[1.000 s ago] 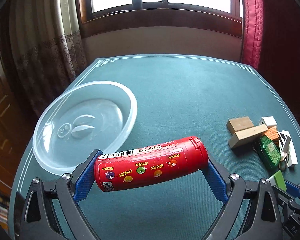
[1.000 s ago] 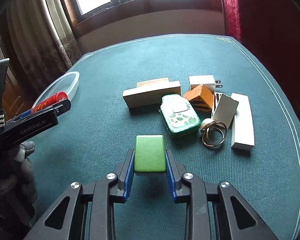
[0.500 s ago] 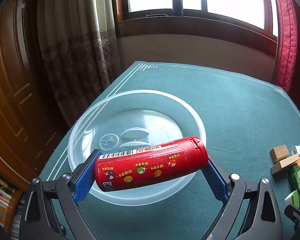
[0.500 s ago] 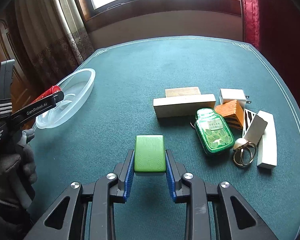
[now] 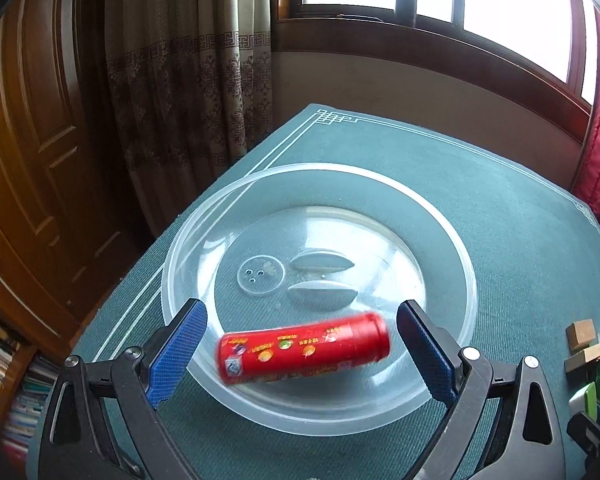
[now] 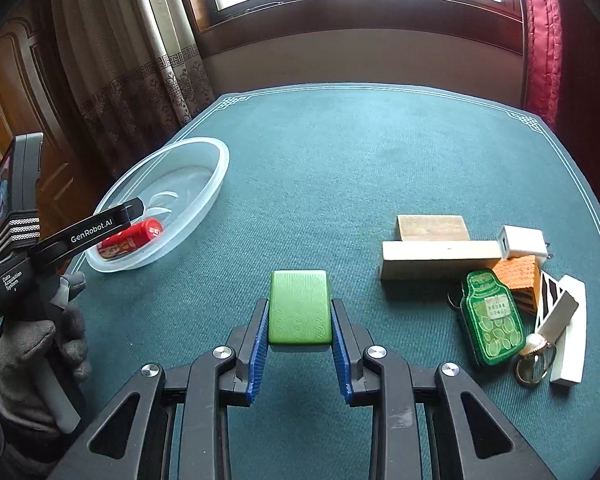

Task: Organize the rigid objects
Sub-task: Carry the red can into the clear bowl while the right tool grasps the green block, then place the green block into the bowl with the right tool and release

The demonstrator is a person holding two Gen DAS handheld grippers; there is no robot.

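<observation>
Red tube (image 5: 304, 347) released into the clear bowl (image 5: 456, 240).
Left gripper (image 5: 298, 354) now gapes, tube below between its jaws; right gripper (image 6: 299, 346) clenches the green block (image 6: 299, 307), next to go.

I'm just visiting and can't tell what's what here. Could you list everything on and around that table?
red canister: one, red, lying in the bowl
clear bowl: one, transparent, table's left side
green case: one, green, between the right gripper's fingers
wooden blocks: two, pale wood, table's right side
bottle-shaped tag: one, green, beside the blocks
white charger: one, white, behind the blocks
table: one, teal cloth
left gripper: open, over the bowl
right gripper: shut on the case
gloved hand: one, grey, holding the left gripper
</observation>
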